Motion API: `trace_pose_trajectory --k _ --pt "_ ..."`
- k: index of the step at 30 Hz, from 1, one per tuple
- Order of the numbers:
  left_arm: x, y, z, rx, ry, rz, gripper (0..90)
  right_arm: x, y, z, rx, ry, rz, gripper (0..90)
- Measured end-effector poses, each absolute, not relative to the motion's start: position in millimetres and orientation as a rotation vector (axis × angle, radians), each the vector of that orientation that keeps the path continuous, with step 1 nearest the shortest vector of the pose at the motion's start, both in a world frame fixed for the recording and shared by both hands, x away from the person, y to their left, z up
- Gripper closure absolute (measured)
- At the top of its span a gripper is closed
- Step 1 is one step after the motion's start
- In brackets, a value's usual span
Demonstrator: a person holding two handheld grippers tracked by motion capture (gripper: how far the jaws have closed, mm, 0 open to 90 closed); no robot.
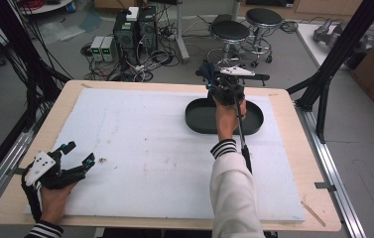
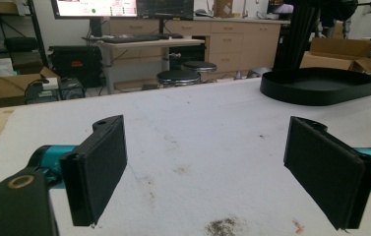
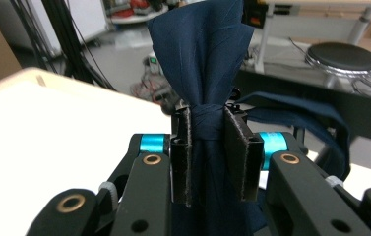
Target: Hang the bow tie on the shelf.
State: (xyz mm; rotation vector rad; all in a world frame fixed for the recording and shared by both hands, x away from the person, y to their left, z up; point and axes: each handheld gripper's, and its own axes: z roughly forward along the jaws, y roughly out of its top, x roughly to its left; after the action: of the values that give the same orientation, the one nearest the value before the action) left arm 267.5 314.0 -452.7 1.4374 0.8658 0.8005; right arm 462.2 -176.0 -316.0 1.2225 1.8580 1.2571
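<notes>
Dark blue cloth (image 3: 200, 64), gathered into a bunch and pinched at its waist between the pads of the right gripper (image 3: 206, 150), whose jaws are closed tight on it. The cloth's long axis runs upward along the jaws in the right gripper view, one loose fold trailing off to the side. In the high view the right gripper (image 1: 222, 85) hovers over the far rim of the black oval tray (image 1: 194, 119); the cloth is hard to make out there and probably hangs just beyond the jaws. The tray lies directly below and slightly nearer the person than the bunch, so a short lowering would likely set the cloth inside it. The left gripper (image 1: 78, 152) rests at the near left corner of the white table cover (image 1: 140, 144), jaws wide apart and empty, well apart from the tray.
</notes>
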Motion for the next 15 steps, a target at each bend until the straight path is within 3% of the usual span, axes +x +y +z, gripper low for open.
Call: trace_pose_trajectory --k 15 --pt "267.4 313.9 -452.7 1.438 0.865 0.802 16.8 463.2 -180.8 -324.9 1.259 1.899 1.214 73.0"
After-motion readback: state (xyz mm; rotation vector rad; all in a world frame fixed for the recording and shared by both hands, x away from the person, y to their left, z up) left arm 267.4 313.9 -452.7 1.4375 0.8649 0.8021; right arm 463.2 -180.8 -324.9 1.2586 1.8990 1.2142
